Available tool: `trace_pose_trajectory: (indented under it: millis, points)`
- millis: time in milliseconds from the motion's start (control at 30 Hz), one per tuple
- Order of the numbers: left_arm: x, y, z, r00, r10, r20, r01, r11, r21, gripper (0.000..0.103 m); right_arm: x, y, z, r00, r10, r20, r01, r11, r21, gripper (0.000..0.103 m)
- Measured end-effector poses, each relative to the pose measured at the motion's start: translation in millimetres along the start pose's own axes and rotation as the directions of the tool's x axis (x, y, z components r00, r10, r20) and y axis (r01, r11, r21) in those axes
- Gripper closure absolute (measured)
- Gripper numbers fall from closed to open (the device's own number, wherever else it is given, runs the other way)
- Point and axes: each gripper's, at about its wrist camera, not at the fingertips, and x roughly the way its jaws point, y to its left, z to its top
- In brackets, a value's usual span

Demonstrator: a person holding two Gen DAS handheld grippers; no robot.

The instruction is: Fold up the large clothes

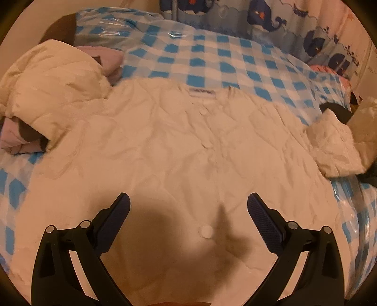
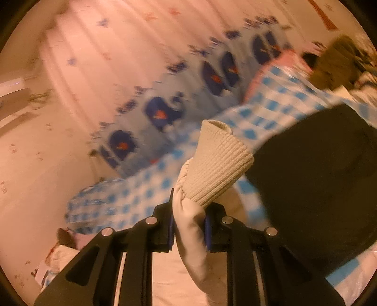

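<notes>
A large cream quilted jacket (image 1: 179, 146) lies front up on the blue checked bed cover (image 1: 223, 58), its buttons and neck label showing. My left gripper (image 1: 188, 211) hovers open and empty above the jacket's lower front, near a round button (image 1: 205, 231). My right gripper (image 2: 188, 221) is shut on the jacket's sleeve (image 2: 193, 235), just behind the ribbed knit cuff (image 2: 216, 164), and holds it up off the bed. The cuff sticks out past the fingers.
A second cream quilted garment (image 1: 51, 91) lies bunched at the left over pink and brown clothes. A dark garment (image 2: 318, 179) lies at the right. A whale-print curtain (image 1: 271, 18) hangs behind the bed. More clothes pile at the far right.
</notes>
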Motion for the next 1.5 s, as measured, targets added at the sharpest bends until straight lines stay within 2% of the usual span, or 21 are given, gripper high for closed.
trace_pose_trajectory:
  millis: [133,267,467,567,667,800,833,867,900,933,967,1000,1067,1133,1200,1233,1300,1367,1400,1433,1500]
  points:
    - [-12,26,10,0.997,0.066,0.034,-0.065,0.997,-0.053,0.007,10,93,4,0.994,0.11,-0.007,-0.11,0.987,-0.115,0.083]
    - [-22,63,19,0.992,0.11,0.057,-0.102,0.986,-0.134,0.007,35,189,-12,0.975,0.215,-0.047,-0.22,0.953,-0.206,0.083]
    - [-36,124,24,0.982,0.171,0.075,-0.144,0.95,-0.276,0.007,105,309,-95,0.94,0.279,-0.198,-0.328,0.897,-0.295,0.083]
    - [-38,148,25,0.977,0.2,0.072,-0.166,0.928,-0.334,0.007,150,345,-164,0.912,0.266,-0.314,-0.363,0.879,-0.309,0.083]
    - [-39,161,24,0.973,0.223,0.064,-0.187,0.916,-0.356,0.007,194,363,-237,0.875,0.226,-0.428,-0.377,0.873,-0.311,0.083]
    - [-42,170,22,0.975,0.215,0.062,-0.176,0.909,-0.377,0.007,246,369,-329,0.809,0.17,-0.563,-0.386,0.876,-0.29,0.082]
    - [-42,171,22,0.974,0.215,0.065,-0.176,0.91,-0.376,0.007,256,367,-342,0.791,0.157,-0.592,-0.388,0.876,-0.286,0.08]
    - [-41,171,22,0.975,0.214,0.065,-0.175,0.91,-0.376,0.007,266,367,-360,0.761,0.133,-0.635,-0.388,0.878,-0.281,0.075]
    - [-40,172,21,0.975,0.212,0.064,-0.173,0.91,-0.377,0.007,270,369,-373,0.743,0.121,-0.658,-0.388,0.879,-0.276,0.061]
    - [-39,173,21,0.977,0.204,0.06,-0.167,0.91,-0.379,0.007,277,368,-384,0.701,0.128,-0.702,-0.408,0.879,-0.247,0.057]
    - [-38,174,21,0.978,0.198,0.058,-0.161,0.91,-0.381,0.007,277,370,-389,0.681,0.13,-0.72,-0.424,0.872,-0.244,0.055]
    - [-37,175,21,0.98,0.193,0.056,-0.157,0.911,-0.381,0.007,270,373,-388,0.689,0.128,-0.714,-0.43,0.864,-0.26,0.048]
    - [-35,175,20,0.979,0.194,0.057,-0.158,0.911,-0.38,0.007,246,378,-366,0.713,0.201,-0.672,-0.478,0.84,-0.255,0.046]
    - [-28,177,19,0.975,0.215,0.05,-0.181,0.907,-0.38,0.007,221,374,-336,0.775,0.226,-0.591,-0.465,0.837,-0.289,0.037]
    - [-18,181,18,0.979,0.204,0.022,-0.179,0.901,-0.396,0.007,206,363,-311,0.845,0.166,-0.509,-0.376,0.86,-0.344,0.033]
    - [-15,182,17,0.981,0.194,0.015,-0.171,0.899,-0.403,0.007,201,350,-298,0.875,0.103,-0.472,-0.303,0.879,-0.368,0.033]
    - [-9,181,16,0.983,0.186,0.008,-0.167,0.902,-0.398,0.007,209,322,-286,0.899,-0.013,-0.438,-0.177,0.904,-0.389,0.033]
    - [-8,179,16,0.983,0.184,0.01,-0.167,0.91,-0.379,0.007,224,298,-292,0.886,-0.07,-0.459,-0.117,0.923,-0.366,0.033]
    - [-8,179,16,0.984,0.175,0.015,-0.157,0.911,-0.381,0.007,235,288,-299,0.869,-0.096,-0.485,-0.095,0.93,-0.355,0.033]
    - [-9,179,16,0.985,0.172,0.022,-0.151,0.91,-0.385,0.007,246,278,-311,0.848,-0.124,-0.516,-0.079,0.932,-0.354,0.033]
    - [-9,178,16,0.984,0.178,0.024,-0.156,0.911,-0.381,0.007,274,268,-347,0.774,-0.226,-0.591,-0.062,0.902,-0.426,0.025]
